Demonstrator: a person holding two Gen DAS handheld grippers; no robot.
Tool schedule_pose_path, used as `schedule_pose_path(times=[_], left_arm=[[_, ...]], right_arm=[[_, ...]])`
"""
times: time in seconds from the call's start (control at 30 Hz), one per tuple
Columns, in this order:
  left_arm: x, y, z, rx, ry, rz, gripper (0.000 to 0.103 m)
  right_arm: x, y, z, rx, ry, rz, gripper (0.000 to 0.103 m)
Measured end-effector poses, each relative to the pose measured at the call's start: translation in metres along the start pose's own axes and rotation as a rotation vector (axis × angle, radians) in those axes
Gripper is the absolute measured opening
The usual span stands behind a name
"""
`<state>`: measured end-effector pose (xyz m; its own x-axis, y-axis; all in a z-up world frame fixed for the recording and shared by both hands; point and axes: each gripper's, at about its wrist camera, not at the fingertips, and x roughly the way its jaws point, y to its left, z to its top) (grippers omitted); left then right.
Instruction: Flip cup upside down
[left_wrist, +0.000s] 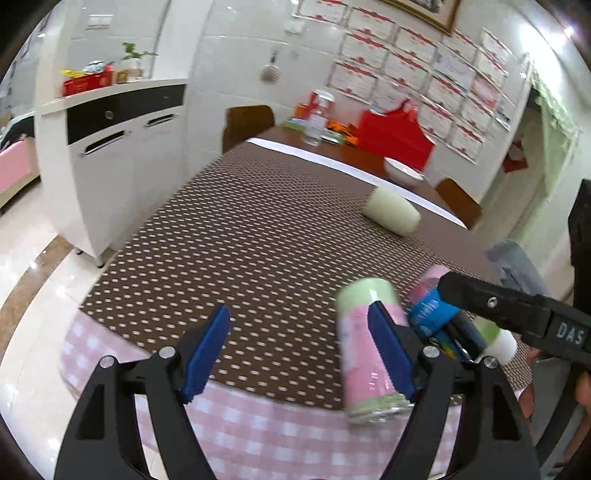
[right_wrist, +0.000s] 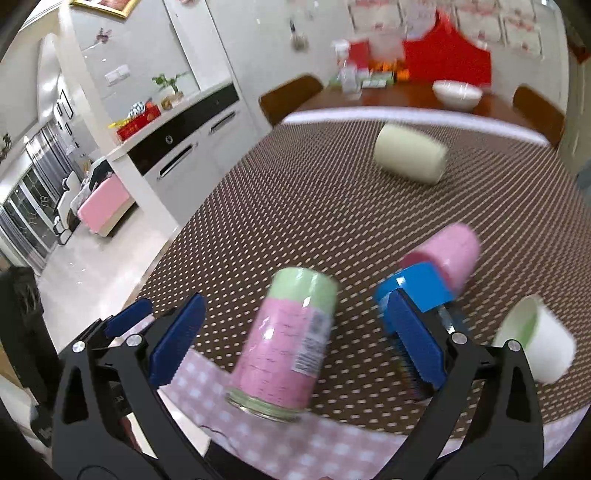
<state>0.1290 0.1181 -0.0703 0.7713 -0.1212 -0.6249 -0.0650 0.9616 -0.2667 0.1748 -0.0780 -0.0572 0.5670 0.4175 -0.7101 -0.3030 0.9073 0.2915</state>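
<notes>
Cream cup lies on its side far out on the brown dotted mat, right of centre, well apart from both grippers; its mouth is hard to make out through motion blur. Pink cup also on its side, nearer, with a blue object touching its near end; what that object is cannot be told. White cup with green lining at near right, partly cut off by the gripper frame. Pink-and-green can stands tilted at the mat's near edge.

Right gripper: jaws wide, can between them but untouched. Left gripper: jaws wide, holding nothing; its right pad hides part of the can.

Mat lies over a pink checked cloth. Far end: white bowl, red bag, wooden chairs. White cabinet at left; certificates on the wall, blurred.
</notes>
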Motion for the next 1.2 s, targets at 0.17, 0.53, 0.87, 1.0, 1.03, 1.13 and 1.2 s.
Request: schedule_pose_path(times=[0.17, 0.53, 0.87, 1.0, 1.03, 1.13, 1.2], left_arm=[[0.004, 0.021, 0.003, -0.007, -0.012, 0.055, 0.076], [0.021, 0.038, -0.001, 0.003, -0.001, 0.075, 0.076], [0.034, 0.043, -0.008, 0.015, 0.017, 0.073, 0.076], [0.038, 0.043, -0.010, 0.015, 0.025, 0.070, 0.076], [0.039, 0.043, -0.009, 0.016, 0.026, 0.069, 0.076], [0.040, 0.039, -0.011, 0.023, 0.029, 0.069, 0.076], [0.040, 0.038, -0.012, 0.029, 0.029, 0.068, 0.076]], right_arm=[[0.022, 0.009, 0.000, 0.005, 0.062, -0.019, 0.097], [0.066, 0.014, -0.003, 0.012, 0.190, -0.069, 0.097], [0.095, 0.013, -0.008, 0.011, 0.242, -0.109, 0.093], [0.097, 0.008, -0.008, 0.019, 0.248, -0.117, 0.084], [0.097, 0.008, -0.008, 0.020, 0.250, -0.116, 0.080], [0.097, 0.007, -0.007, 0.018, 0.257, -0.106, 0.072], [0.096, 0.007, -0.007, 0.015, 0.257, -0.100, 0.072]])
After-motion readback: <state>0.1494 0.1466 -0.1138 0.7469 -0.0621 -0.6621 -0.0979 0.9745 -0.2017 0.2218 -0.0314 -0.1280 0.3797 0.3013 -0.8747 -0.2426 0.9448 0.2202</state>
